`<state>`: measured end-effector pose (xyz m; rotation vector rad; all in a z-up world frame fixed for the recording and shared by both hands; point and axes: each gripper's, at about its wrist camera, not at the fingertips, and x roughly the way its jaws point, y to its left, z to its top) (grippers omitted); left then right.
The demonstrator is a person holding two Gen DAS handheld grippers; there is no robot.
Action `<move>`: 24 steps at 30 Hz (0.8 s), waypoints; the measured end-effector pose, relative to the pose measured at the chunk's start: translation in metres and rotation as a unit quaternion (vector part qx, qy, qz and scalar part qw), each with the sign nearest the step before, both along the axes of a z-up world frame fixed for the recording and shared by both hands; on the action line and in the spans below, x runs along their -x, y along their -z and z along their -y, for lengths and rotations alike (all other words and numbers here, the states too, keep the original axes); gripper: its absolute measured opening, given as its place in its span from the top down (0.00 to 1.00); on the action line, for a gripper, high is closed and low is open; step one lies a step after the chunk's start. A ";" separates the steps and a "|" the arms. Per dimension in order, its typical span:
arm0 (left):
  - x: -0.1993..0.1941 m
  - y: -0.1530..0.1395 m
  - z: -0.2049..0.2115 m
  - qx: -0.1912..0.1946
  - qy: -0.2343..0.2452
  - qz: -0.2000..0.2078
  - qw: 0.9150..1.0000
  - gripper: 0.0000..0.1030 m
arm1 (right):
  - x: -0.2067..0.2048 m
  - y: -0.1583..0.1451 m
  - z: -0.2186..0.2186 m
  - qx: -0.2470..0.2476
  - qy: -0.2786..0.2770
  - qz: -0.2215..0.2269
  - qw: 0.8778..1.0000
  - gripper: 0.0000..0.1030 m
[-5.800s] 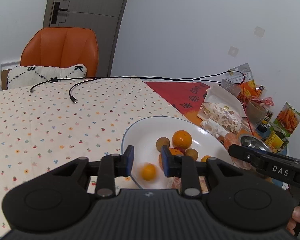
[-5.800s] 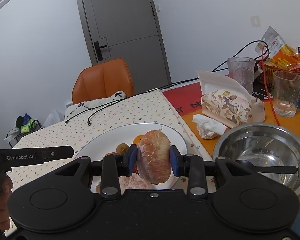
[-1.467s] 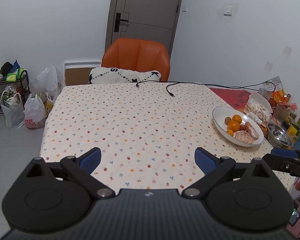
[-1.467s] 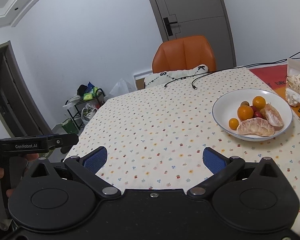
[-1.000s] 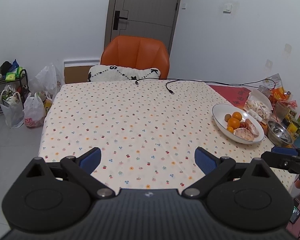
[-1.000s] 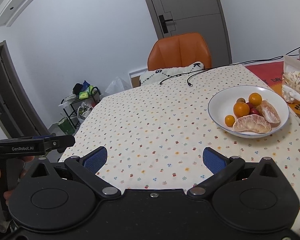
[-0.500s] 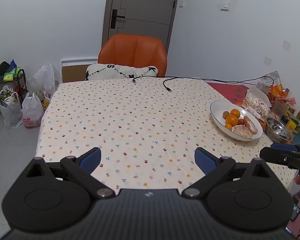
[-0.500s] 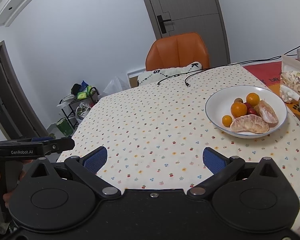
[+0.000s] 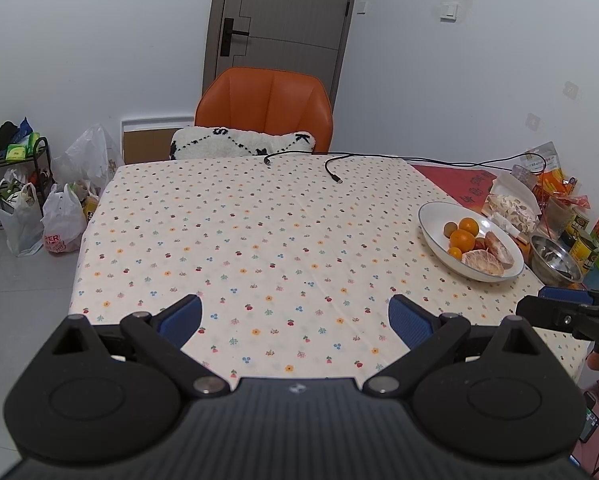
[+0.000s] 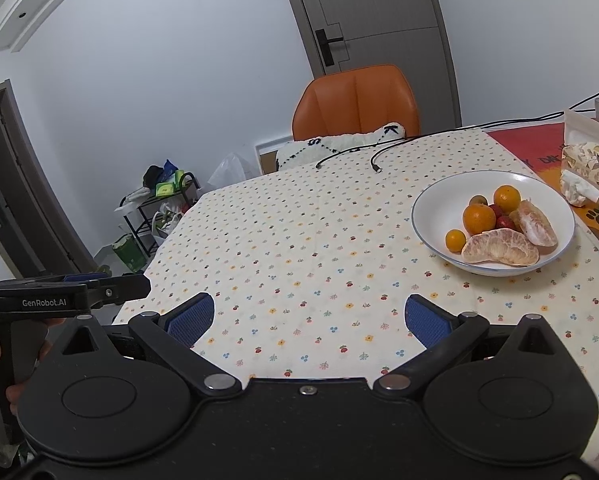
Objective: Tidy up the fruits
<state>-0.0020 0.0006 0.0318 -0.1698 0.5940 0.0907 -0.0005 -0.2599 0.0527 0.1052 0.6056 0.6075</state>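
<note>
L tongs [image 9: 295,316] wide apart, empty, R tongs [image 10: 309,316] same, both over near edge of floral-cloth table [image 9: 259,220], fruit in white bowl [image 10: 427,192] at table's right, orange chair [image 9: 265,106] beyond, grey door [image 9: 283,20] at back.

Even soft light - sharp, edges bowed.

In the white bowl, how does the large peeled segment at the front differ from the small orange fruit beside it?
The large peeled segment is pale pink, long and curved, with its membrane showing; the small orange fruit is round, bright orange and unpeeled. The segment is much bigger and lies along the front of the white bowl, while the small fruit sits at its left end. Both rest inside the bowl, and no gripper holds either.
</note>
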 end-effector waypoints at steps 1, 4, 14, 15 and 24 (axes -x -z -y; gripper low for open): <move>0.000 0.000 0.000 0.000 0.000 0.000 1.000 0.04 | 0.000 0.000 0.000 0.000 0.000 0.000 1.000 0.00; 0.000 0.000 0.000 0.000 -0.001 0.000 1.000 0.04 | 0.000 0.000 0.000 0.000 0.000 0.000 1.000 0.00; 0.000 0.001 0.000 0.001 0.000 -0.001 1.000 0.04 | 0.000 0.000 0.000 0.000 0.000 0.000 1.000 0.00; 0.000 0.001 0.000 0.001 0.000 -0.001 1.000 0.04 | 0.000 0.000 0.000 0.001 0.001 0.000 1.000 0.00; -0.001 0.002 -0.001 0.003 0.000 0.000 1.000 0.04 | -0.001 0.001 -0.002 0.004 0.001 -0.001 1.000 0.00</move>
